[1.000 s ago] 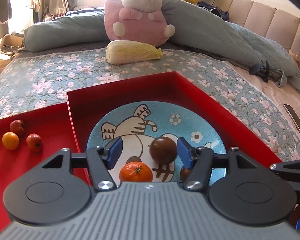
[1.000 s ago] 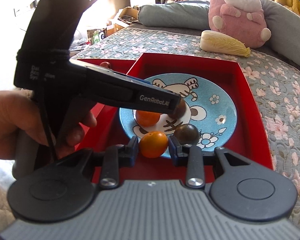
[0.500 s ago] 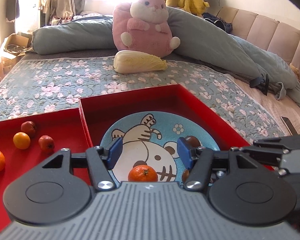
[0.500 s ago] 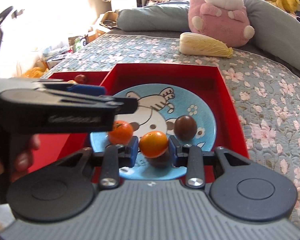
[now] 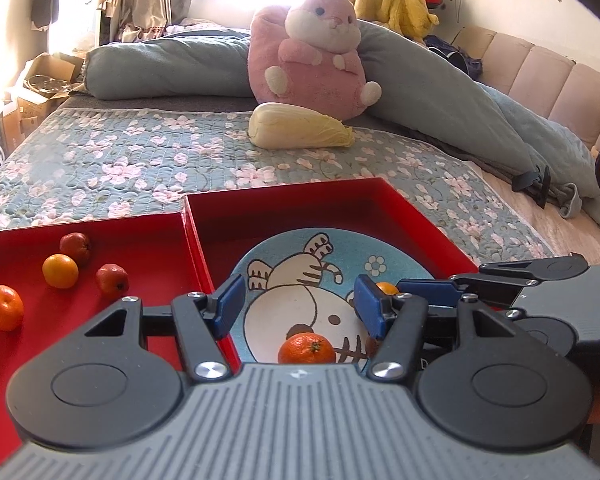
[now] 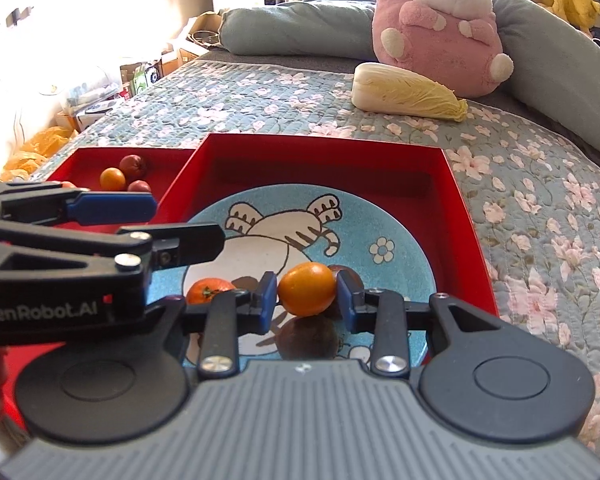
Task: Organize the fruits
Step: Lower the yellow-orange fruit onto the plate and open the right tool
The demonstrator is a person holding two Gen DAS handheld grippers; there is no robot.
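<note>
A: What are the right tongs [image 6: 307, 295] doing?

B: They are closed on a small orange citrus fruit [image 6: 307, 289], one blue pad on each side, and hold it over the near part of the blue cat plate [image 6: 400, 258]. I can't tell whether the fruit touches the plate. A dark fruit [image 6: 309, 338] lies right below it, another dark one [image 6: 346, 276] sits just behind, and a tangerine [image 6: 209, 290] with a green stem rests to the left on the plate.

A: And the left tongs [image 5: 296, 307]?

B: Spread wide and empty, above the plate's near left side, with the tangerine just below their gap.

A: Further out?

B: The plate lies in the right red tray [image 6: 456, 184]. The left red tray [image 5: 28, 320] beside it holds four loose fruits: an orange one [image 5: 60, 271], two small red ones [image 5: 75, 247] [image 5: 112, 278] and another tangerine [image 5: 4, 307]. Both trays sit on a floral bed quilt [image 5: 140, 168], with a napa cabbage [image 5: 300, 132] and a pink plush [image 5: 312, 60] beyond.

A: Which step is this?

B: I judge it the placing of one fruit onto the plate, roughly halfway through. Next, the right tongs need a bare spot, since the dark fruit underneath could make the round fruit roll; then ease it down, open, and fetch from the left tray.
</note>
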